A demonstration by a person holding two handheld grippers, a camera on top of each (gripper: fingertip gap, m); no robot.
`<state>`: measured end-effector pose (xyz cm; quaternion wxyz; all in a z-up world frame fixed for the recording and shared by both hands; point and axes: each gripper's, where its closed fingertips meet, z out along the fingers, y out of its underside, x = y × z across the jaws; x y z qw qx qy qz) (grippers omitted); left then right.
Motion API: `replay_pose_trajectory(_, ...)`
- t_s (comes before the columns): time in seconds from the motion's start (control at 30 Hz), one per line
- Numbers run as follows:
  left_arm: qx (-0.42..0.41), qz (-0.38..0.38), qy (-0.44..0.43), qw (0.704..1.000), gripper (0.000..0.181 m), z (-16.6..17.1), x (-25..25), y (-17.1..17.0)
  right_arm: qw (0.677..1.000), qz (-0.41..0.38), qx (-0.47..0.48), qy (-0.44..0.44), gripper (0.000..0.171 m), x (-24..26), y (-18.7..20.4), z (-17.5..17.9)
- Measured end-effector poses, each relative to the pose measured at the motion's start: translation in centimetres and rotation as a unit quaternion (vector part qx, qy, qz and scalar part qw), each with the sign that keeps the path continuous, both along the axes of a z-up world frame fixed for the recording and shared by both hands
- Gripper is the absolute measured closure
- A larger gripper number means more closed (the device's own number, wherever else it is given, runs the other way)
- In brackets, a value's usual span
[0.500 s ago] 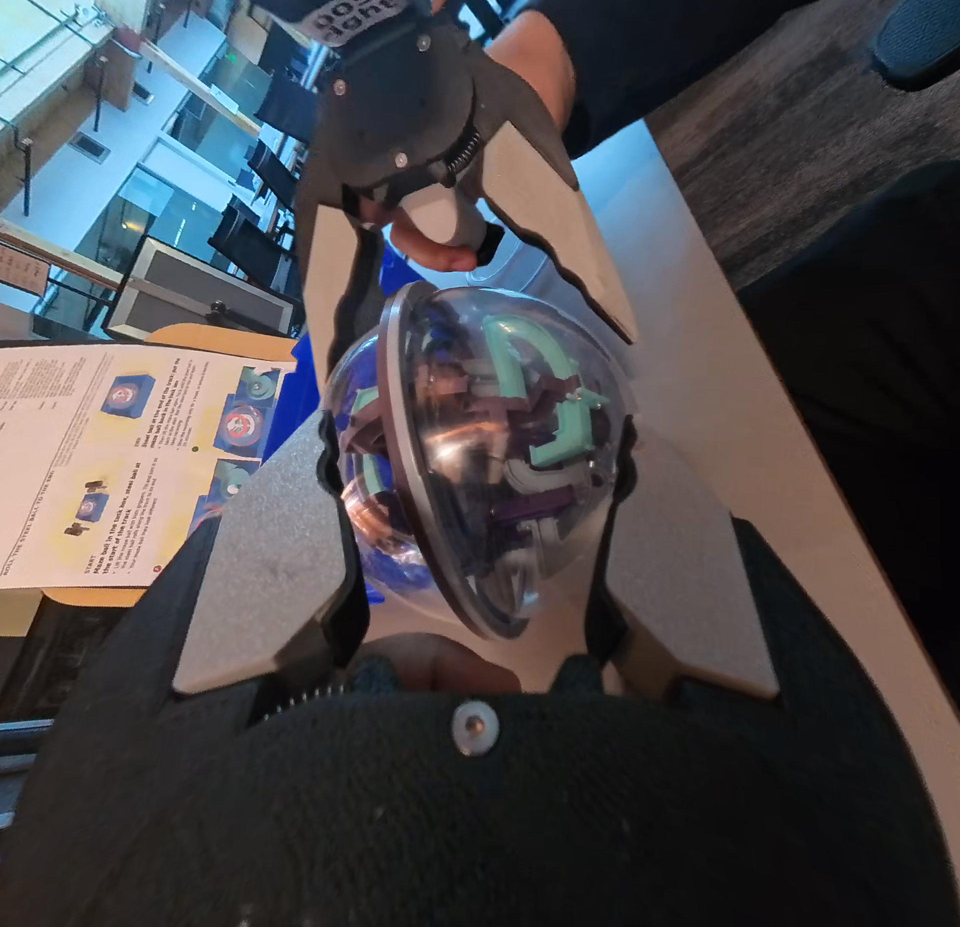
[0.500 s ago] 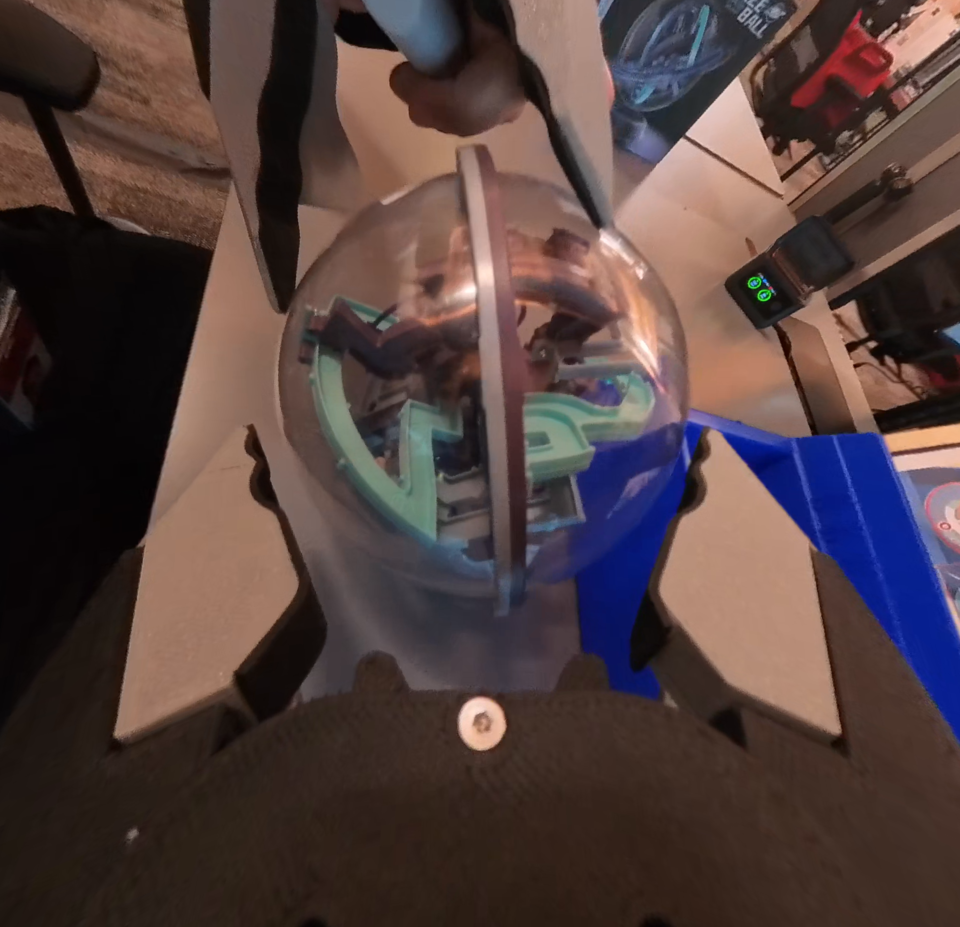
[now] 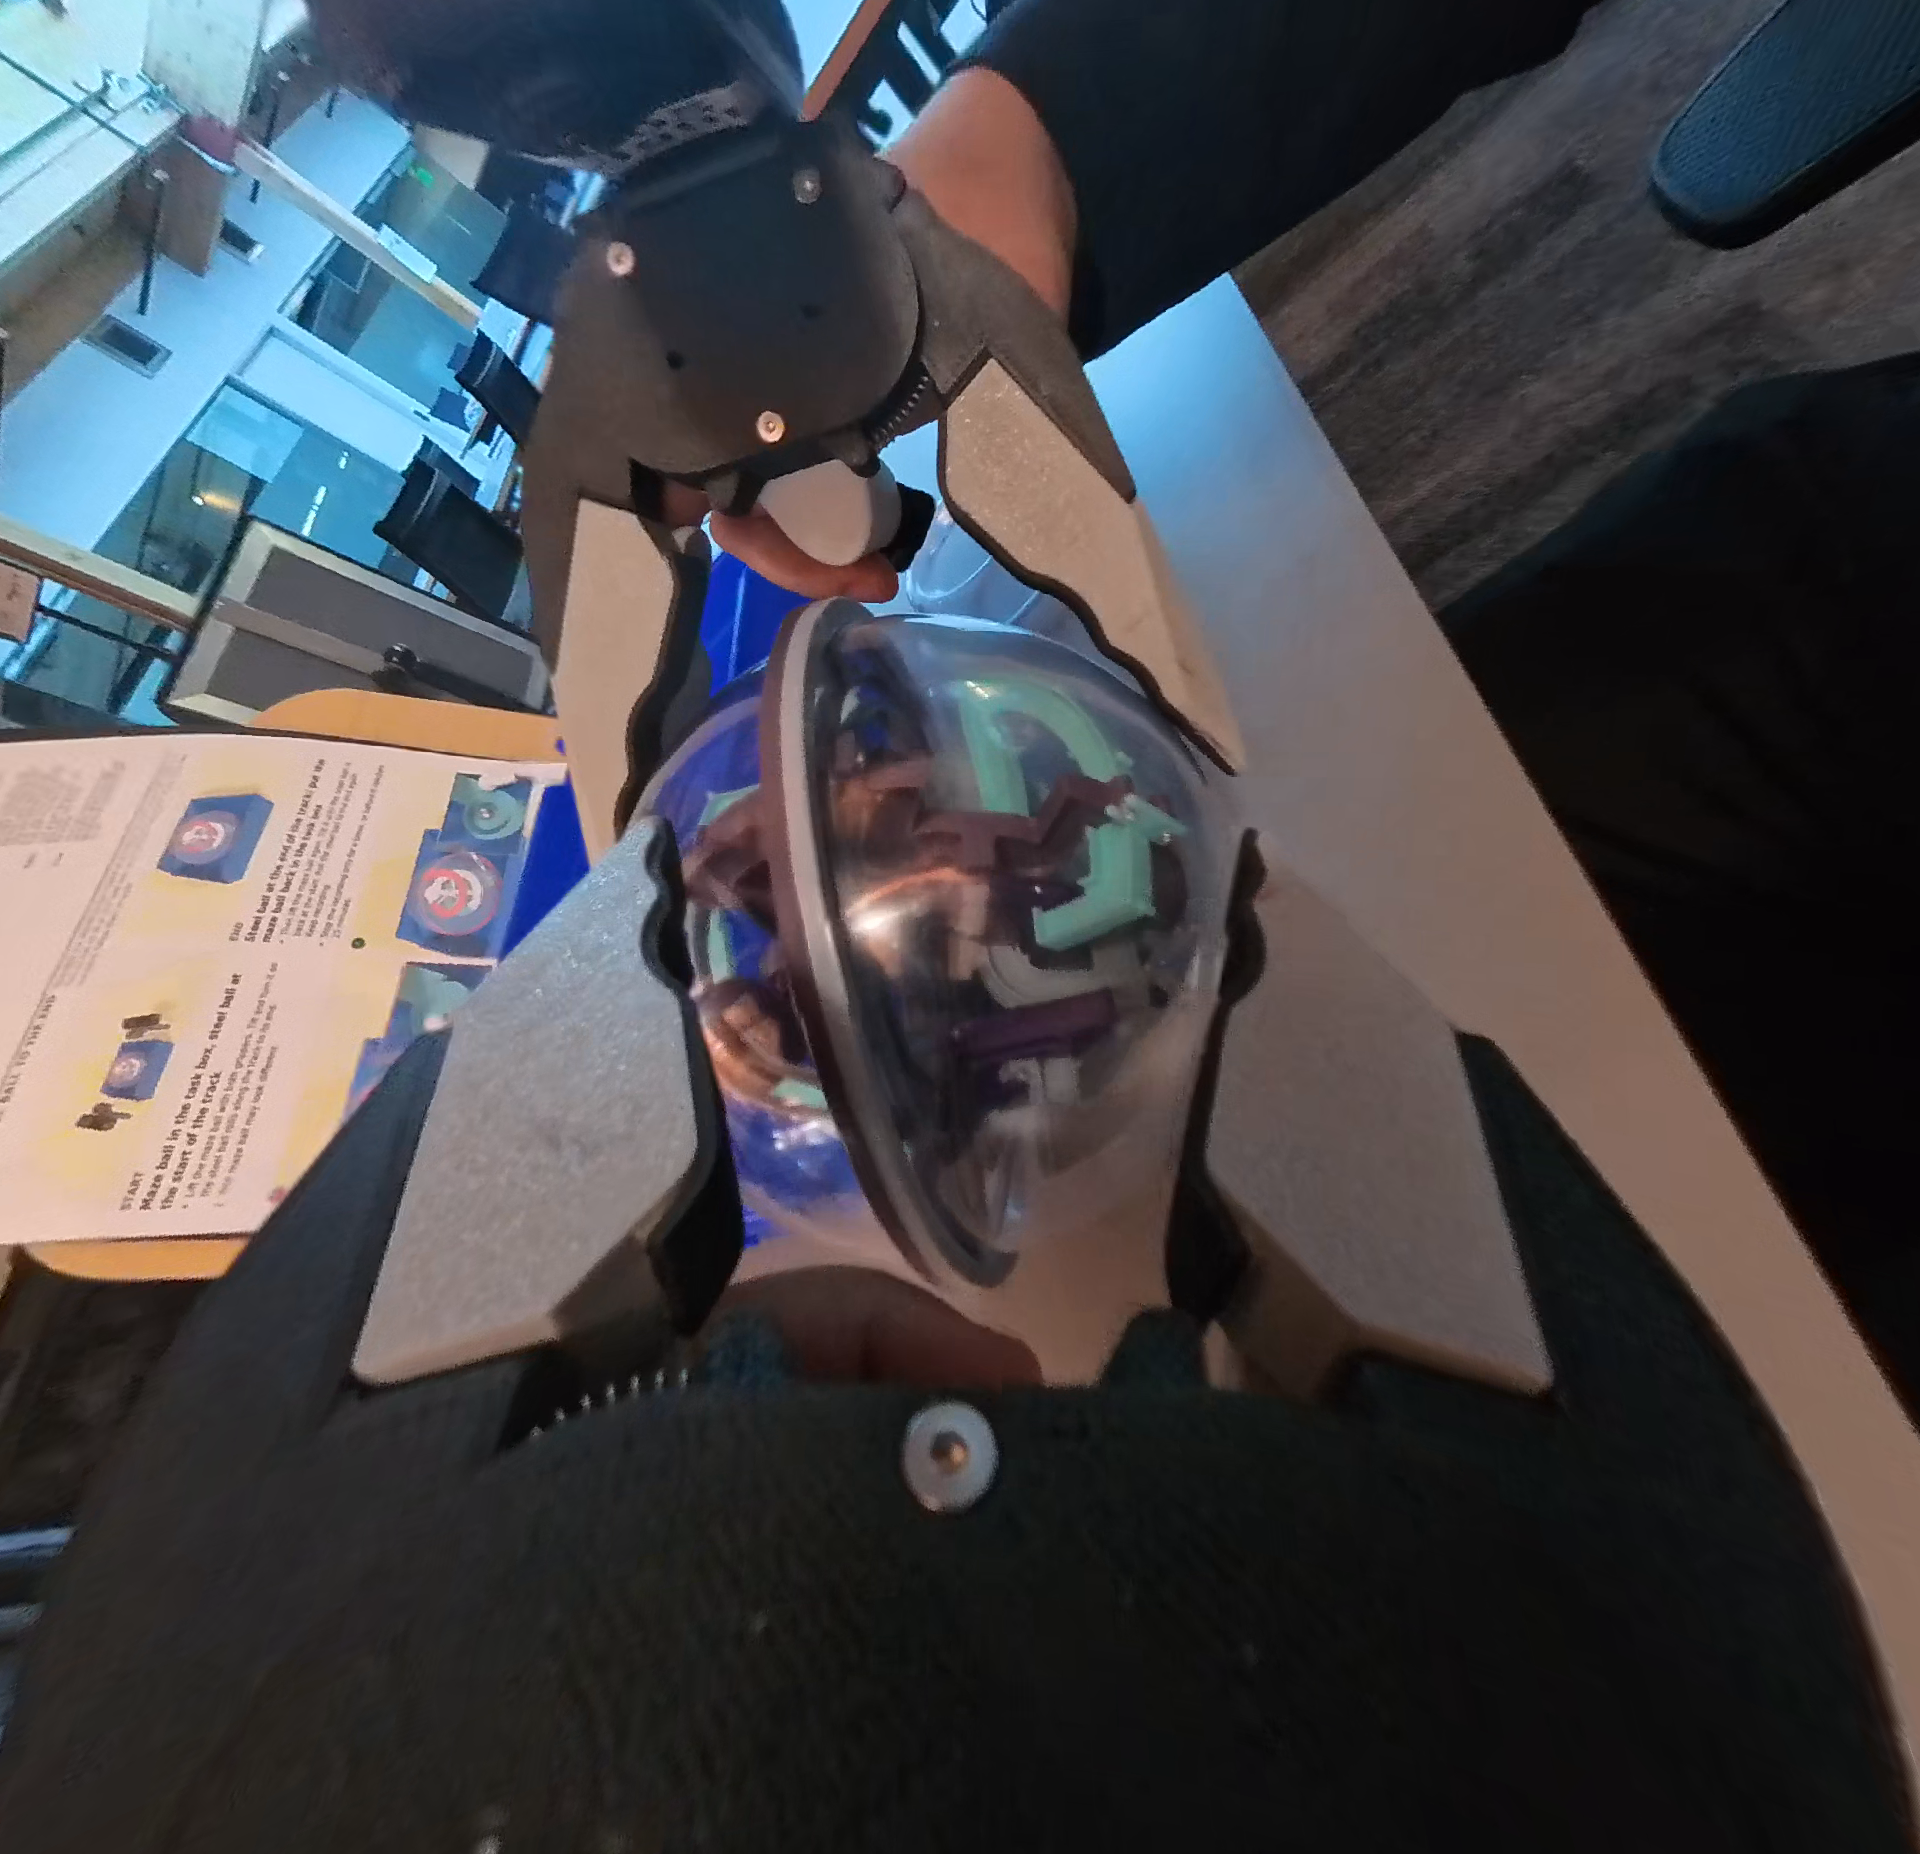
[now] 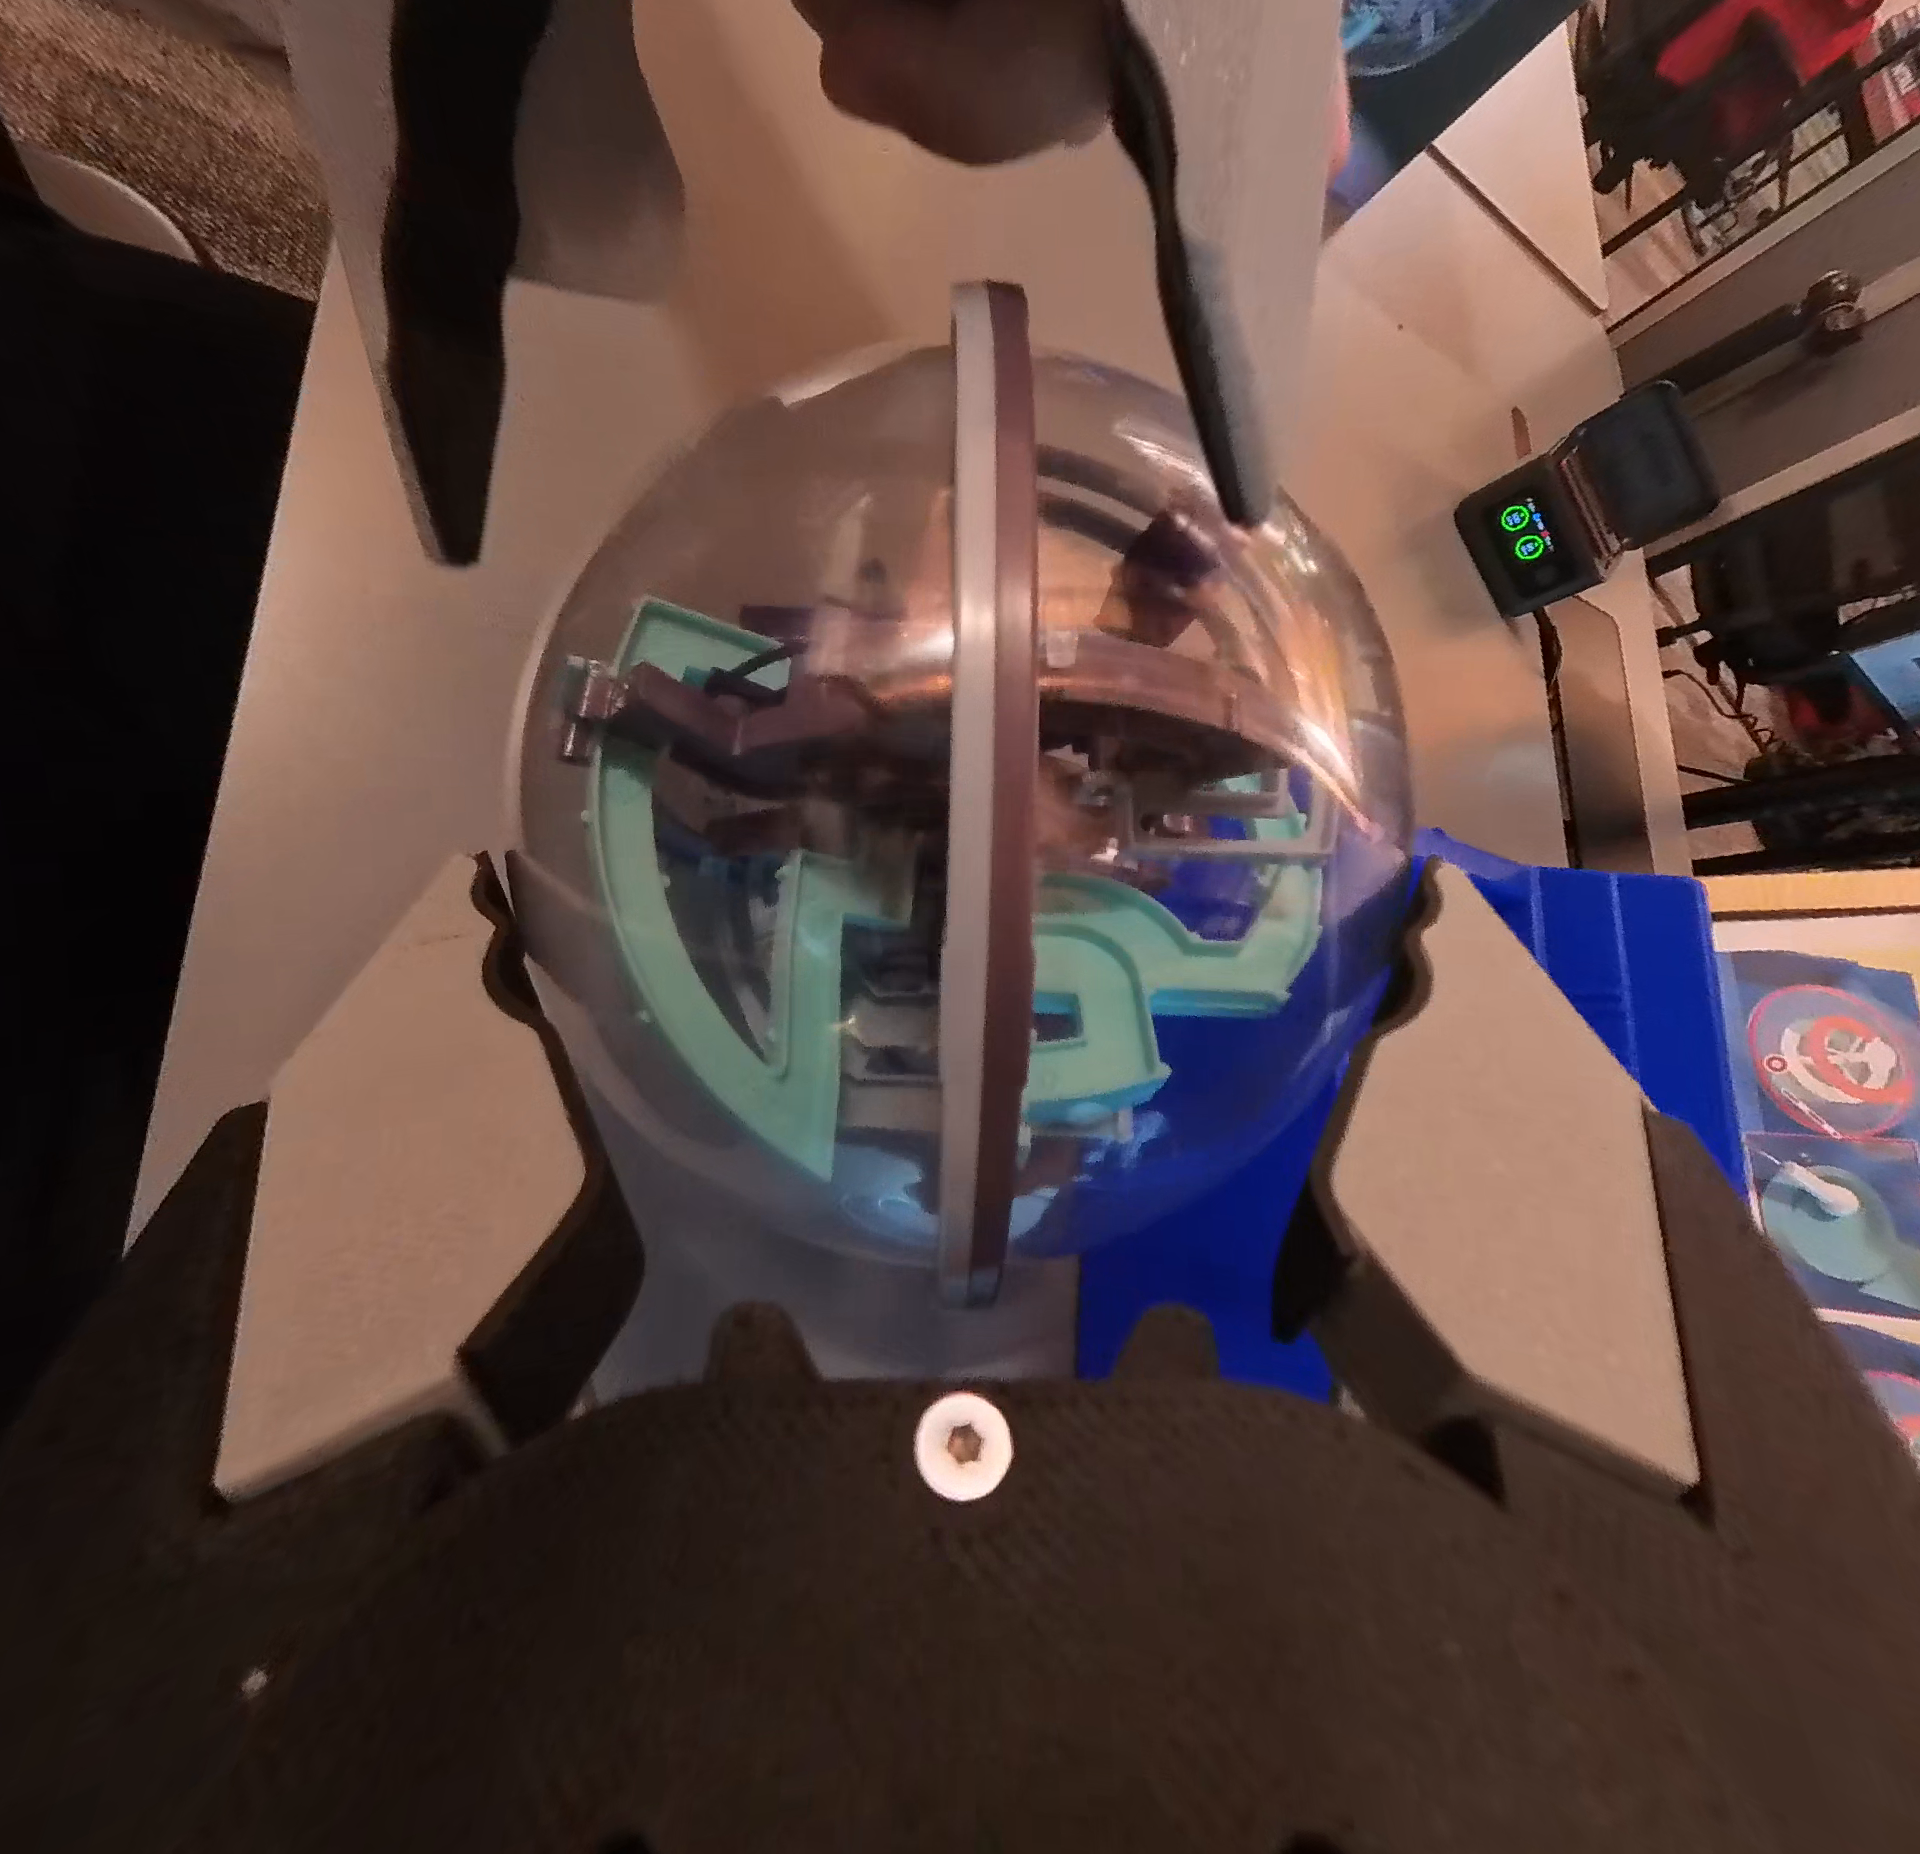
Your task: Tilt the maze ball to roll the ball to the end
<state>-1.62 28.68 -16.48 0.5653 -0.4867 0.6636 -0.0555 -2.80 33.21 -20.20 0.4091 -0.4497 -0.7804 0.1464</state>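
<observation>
So the maze ball (image 3: 966,963) is up off the white table (image 3: 1382,838), pinched from opposite sides by both grippers at once. The left gripper (image 3: 961,905) has its padded fingers pressed against the clear shell on either side, and the right gripper (image 4: 951,921) clamps it the same way from the other direction. In the left wrist view the grey seam ring runs at a slant, and you get the right gripper's dark body (image 3: 748,318) head-on with the person's hand under it, plus a printed instruction sheet (image 3: 208,973) off to the left. The right wrist view shows the ring nearly upright, the teal track much clearer, a blue box (image 4: 1558,983) just beyond the shell, and a small device with green lights (image 4: 1527,547) on the far right. Can't spot the little steel ball in either view.
</observation>
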Motion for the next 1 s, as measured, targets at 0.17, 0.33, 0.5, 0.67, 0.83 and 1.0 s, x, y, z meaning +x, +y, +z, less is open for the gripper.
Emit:
replay_pose_trajectory(0.17,-0.094,0.060,-0.073,0.991,0.078,0.6,-3.2,0.5,1.000,-0.003,0.007,0.004,0.014,0.3,0.0,-0.1)
replay_pose_trajectory(0.33,-0.299,0.104,-0.160,0.935,0.077,-1.9,-4.6,0.6,1.000,-0.002,0.001,0.019,0.014,0.4,0.0,0.0)
replay_pose_trajectory(0.5,-0.217,0.163,-0.096,0.958,0.075,-4.3,-4.5,2.4,1.000,-0.001,-0.001,0.022,0.014,0.4,0.0,0.0)
replay_pose_trajectory(0.67,-0.151,0.175,-0.054,0.971,0.075,-5.2,-4.5,3.2,0.999,0.010,-0.019,0.041,0.014,0.5,-0.1,0.2)
replay_pose_trajectory(0.83,-0.126,0.145,-0.078,0.978,0.075,-5.3,-3.9,3.4,0.993,0.036,-0.067,0.094,0.015,0.5,-0.7,1.1)
replay_pose_trajectory(1.0,-0.118,0.131,-0.097,0.980,0.073,-5.5,-3.6,4.2,0.987,0.048,-0.082,0.132,0.015,0.5,-0.2,1.4)
